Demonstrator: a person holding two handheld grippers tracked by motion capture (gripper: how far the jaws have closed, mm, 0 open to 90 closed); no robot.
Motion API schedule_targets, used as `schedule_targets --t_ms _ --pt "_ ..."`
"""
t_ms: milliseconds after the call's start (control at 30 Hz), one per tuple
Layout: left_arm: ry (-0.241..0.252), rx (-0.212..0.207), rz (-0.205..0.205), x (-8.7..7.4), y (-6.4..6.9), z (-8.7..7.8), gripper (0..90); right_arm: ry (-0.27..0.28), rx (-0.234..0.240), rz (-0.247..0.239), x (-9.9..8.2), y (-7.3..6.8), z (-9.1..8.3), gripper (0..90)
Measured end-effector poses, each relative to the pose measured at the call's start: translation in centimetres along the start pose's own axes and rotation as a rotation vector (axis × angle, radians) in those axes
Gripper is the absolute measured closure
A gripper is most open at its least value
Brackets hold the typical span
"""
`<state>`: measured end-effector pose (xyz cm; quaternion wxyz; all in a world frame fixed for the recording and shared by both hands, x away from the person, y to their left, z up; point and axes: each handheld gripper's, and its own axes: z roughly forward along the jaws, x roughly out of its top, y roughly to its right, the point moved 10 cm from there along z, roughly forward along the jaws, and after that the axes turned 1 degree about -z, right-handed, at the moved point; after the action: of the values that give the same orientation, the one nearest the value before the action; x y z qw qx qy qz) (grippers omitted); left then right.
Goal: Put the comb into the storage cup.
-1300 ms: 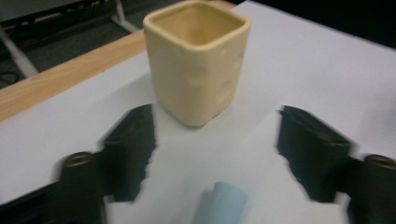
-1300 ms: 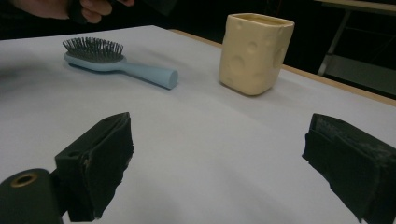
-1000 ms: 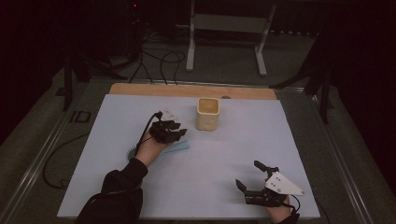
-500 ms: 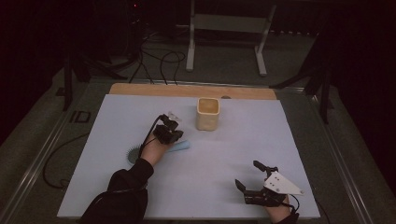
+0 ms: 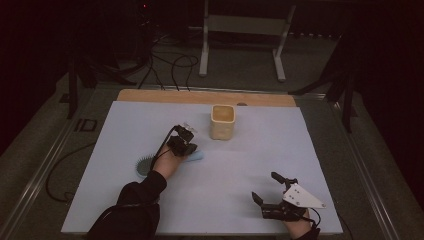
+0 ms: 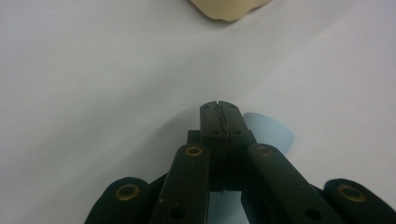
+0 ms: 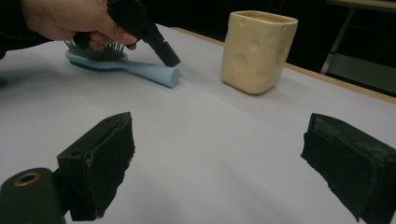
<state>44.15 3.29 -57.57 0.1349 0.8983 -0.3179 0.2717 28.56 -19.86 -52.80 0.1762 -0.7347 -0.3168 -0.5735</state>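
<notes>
A light blue hairbrush (image 5: pixel 196 156) lies bristles up on the white table sheet (image 5: pixel 140 125), its handle (image 7: pixel 149 71) pointing toward a cream dimpled cup (image 5: pixel 222 121). My left gripper (image 5: pixel 189 148) slants down over the end of that handle. Its jaws are shut flat against each other with nothing between them (image 6: pixel 219 109), and the blue handle (image 6: pixel 271 133) lies just under and beside the tip. From the right gripper view the left gripper's tip (image 7: pixel 170 60) rests at or just above the handle. My right gripper (image 5: pixel 265 186) stands open near the front right edge, nothing between its pads (image 7: pixel 224 154).
The cup (image 7: pixel 259 49) stands upright at the back middle, a short way beyond the brush handle. A wooden strip (image 5: pixel 165 96) edges the table's far side. Cables and a metal stand are on the floor behind.
My left hand has shifted slightly to the right over the brush. The brush, the cup and the right gripper have not moved.
</notes>
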Motion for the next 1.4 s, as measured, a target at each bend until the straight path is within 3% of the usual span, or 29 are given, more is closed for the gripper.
schedule_targets --t_ms 400,867,933,1400 --pt "-0.023 -0.018 -0.003 -0.2 0.6 -0.2 90.0 -0.004 0.005 0.003 -0.1 0.0 0.1 8.8" --pt "-0.047 -0.088 0.042 -1.5 3.1 -0.8 90.0 -0.005 0.014 -0.002 -0.1 -0.2 0.1 8.8" --pt "-0.051 -0.104 0.055 -2.1 3.9 -1.1 90.0 -0.008 0.016 -0.001 -0.1 -0.2 0.1 8.8" --pt "-0.094 -0.143 0.104 -5.1 5.7 -2.7 90.0 -0.006 0.015 0.002 0.0 -0.2 0.1 8.8"
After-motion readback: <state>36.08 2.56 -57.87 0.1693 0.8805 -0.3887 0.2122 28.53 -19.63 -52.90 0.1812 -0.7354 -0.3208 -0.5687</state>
